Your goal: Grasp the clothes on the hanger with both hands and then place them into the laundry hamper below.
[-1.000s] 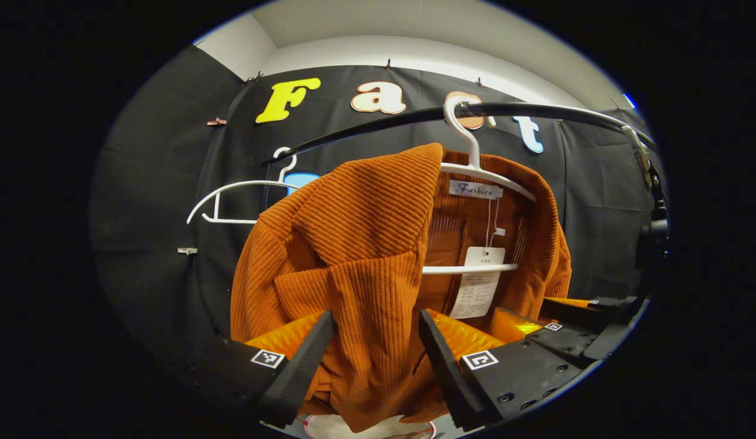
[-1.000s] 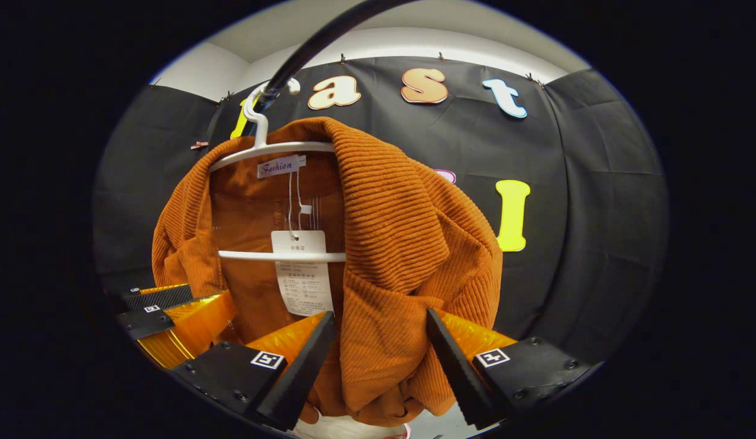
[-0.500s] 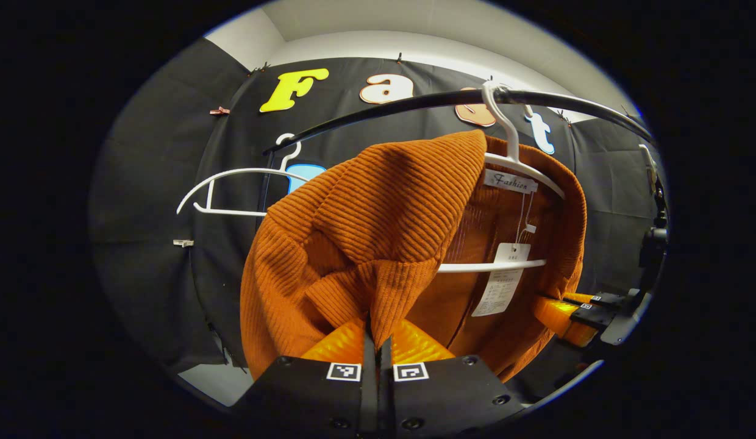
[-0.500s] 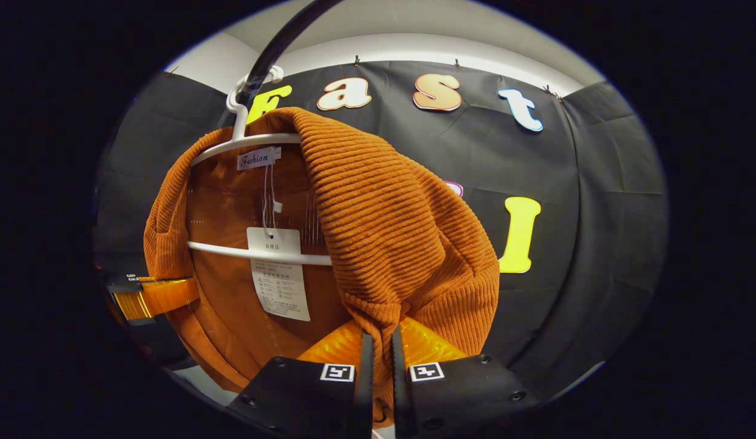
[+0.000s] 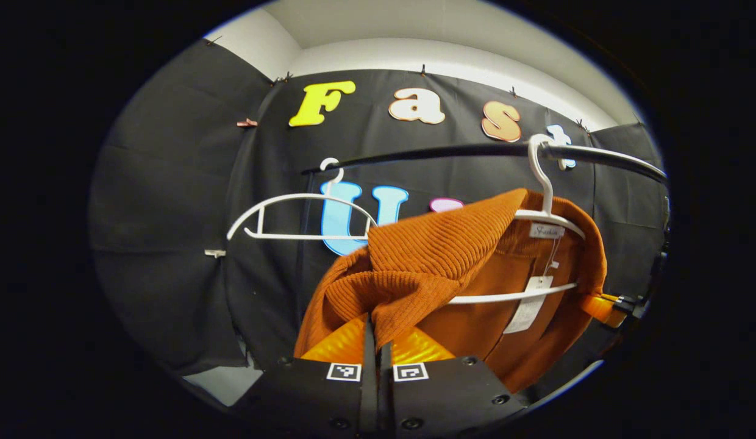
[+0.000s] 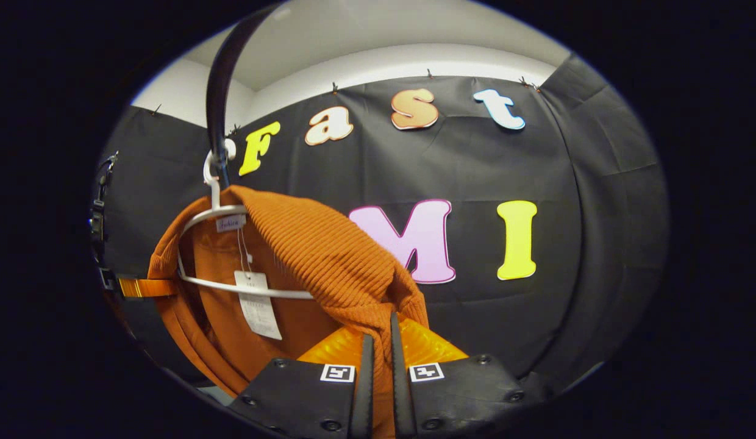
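Both sides clamped now. Left gripper (image 5: 373,341) with jaws pressed together on a fold of the orange sweater (image 5: 439,256), right gripper (image 6: 378,347) pinching the opposite shoulder fold the same way. Sweater draped over the white hanger (image 5: 545,213), stretched out from it toward each camera, so the knit runs taut from the hanger's shoulders down into the jaws. Hook caught on the black rail (image 5: 451,152), which explains the slant of the hanger. Paper tag (image 6: 256,305) dangling inside across the lower bar. Spare empty hanger (image 5: 295,210) farther along the rail. Two grips, one per shoulder, probably to slide both sides off evenly. Hamper below, unseen. Likely next: off the hanger, then down.
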### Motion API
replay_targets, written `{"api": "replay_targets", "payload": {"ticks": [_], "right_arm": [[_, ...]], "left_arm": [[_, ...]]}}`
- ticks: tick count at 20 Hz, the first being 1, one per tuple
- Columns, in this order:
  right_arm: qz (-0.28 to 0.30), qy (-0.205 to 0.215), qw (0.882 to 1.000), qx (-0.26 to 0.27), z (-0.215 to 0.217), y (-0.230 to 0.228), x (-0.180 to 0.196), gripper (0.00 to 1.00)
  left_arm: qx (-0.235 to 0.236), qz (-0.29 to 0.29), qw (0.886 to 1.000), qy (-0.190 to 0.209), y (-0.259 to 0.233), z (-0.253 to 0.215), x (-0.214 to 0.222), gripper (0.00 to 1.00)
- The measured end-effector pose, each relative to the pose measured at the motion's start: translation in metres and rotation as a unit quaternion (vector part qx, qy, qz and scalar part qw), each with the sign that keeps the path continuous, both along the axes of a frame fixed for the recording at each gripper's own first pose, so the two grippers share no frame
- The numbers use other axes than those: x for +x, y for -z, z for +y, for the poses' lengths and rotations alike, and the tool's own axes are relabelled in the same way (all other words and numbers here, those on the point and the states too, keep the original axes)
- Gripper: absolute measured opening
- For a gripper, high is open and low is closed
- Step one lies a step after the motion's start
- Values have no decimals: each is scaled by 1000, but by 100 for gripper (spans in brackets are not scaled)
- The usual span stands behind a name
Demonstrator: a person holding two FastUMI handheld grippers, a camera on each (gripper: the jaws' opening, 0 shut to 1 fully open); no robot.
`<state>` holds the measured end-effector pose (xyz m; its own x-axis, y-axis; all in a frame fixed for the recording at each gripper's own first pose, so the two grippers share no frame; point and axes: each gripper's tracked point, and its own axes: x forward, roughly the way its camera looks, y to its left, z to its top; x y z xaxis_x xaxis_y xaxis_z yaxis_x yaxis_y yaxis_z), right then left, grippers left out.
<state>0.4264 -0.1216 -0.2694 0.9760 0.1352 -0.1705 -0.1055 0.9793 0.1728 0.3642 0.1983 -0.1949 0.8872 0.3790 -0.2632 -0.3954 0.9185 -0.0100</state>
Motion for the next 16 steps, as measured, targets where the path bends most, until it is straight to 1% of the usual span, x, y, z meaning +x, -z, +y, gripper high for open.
{"api": "replay_targets", "payload": {"ticks": [1, 2, 3, 4, 5, 6, 7, 9, 10, 11, 12, 13, 14, 15, 16], "right_arm": [[-17, -2, 1000, 19, -3, -14, 1, 14], [-35, -3, 999, 31, -6, -30, 3, 18], [-49, -3, 998, 39, -8, -42, 8, 18], [-60, 0, 997, 42, -12, -50, 8, 18], [-69, 2, 997, 43, -14, -56, 11, 13], [-81, 5, 996, 44, -17, -64, 15, 18], [-93, 11, 995, 44, -21, -70, 22, 18], [-111, 17, 993, 45, -24, -81, 42, 18], [-116, 18, 992, 43, -25, -83, 51, 18], [-119, 16, 992, 38, -24, -83, 58, 13], [-116, 12, 993, 35, -23, -80, 65, 13], [-113, 7, 993, 33, -21, -75, 70, 18], [-106, 0, 994, 32, -21, -69, 75, 18], [-101, -5, 994, 30, -21, -64, 81, 18], [-94, -9, 995, 30, -23, -57, 85, 18]], "left_arm": [[6, -9, 1000, -7, -9, 6, 0, 5], [10, -17, 1000, -13, -18, 10, 0, 5], [15, -25, 999, -16, -26, 13, 4, 5], [25, -32, 999, -17, -34, 18, 7, 3], [38, -39, 998, -20, -41, 24, 8, 5], [49, -44, 998, -21, -48, 28, 11, 5], [60, -50, 997, -19, -52, 32, 16, 3], [79, -59, 995, -20, -62, 44, 25, 3], [87, -62, 994, -16, -67, 47, 30, 3], [97, -64, 993, -11, -70, 51, 35, 3], [108, -63, 992, -4, -71, 56, 39, 3], [118, -58, 991, 6, -67, 60, 43, 3], [124, -50, 991, 18, -60, 65, 48, 5], [121, -38, 992, 29, -49, 69, 52, 5], [105, -25, 993, 40, -35, 72, 56, 5]]}}
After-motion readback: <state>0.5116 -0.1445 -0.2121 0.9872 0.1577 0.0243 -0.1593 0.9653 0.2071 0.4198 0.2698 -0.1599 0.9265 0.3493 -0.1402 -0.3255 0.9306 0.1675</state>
